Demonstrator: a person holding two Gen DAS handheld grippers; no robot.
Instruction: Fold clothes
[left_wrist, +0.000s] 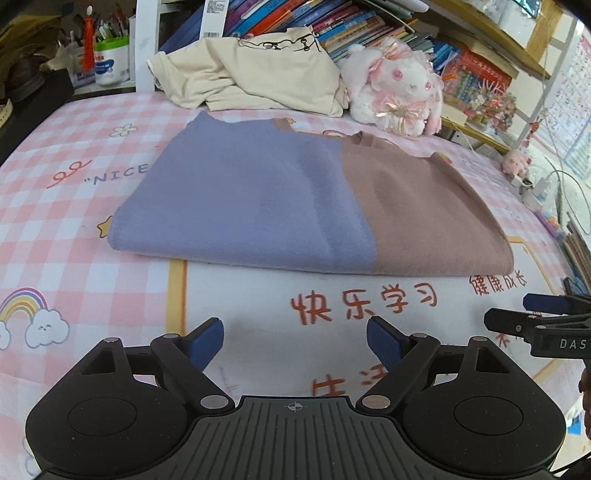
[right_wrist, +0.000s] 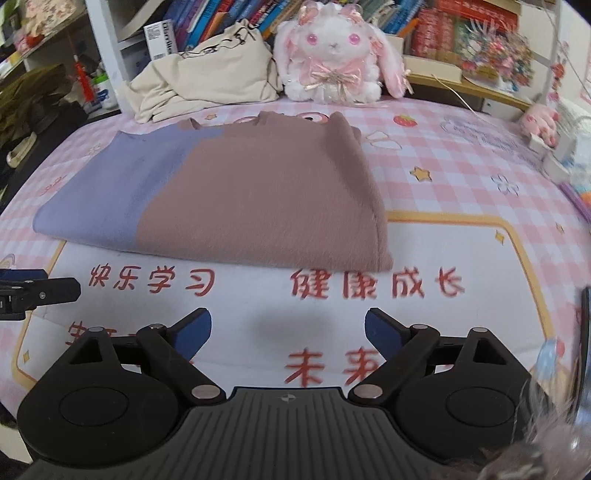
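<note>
Already lying as a flat, squared-off rectangle, the two-tone sweater (left_wrist: 310, 206) is resting on the pink checked table cover (left_wrist: 74, 229), just beyond both grippers.

Both tools are hovering short of its near edge: the left gripper (left_wrist: 295, 341) and the right gripper (right_wrist: 288, 332) are each standing wide apart at the fingers and gripping nothing. A crumpled cream garment (left_wrist: 258, 74) is sitting behind the sweater beside a plush rabbit (right_wrist: 332, 55). The scene is fitting either a sweater awaiting one more halving or a finished one; in either case, any grasp is best made at the doubled near corners, keeping layers pinched together so the edges stay aligned.
</note>
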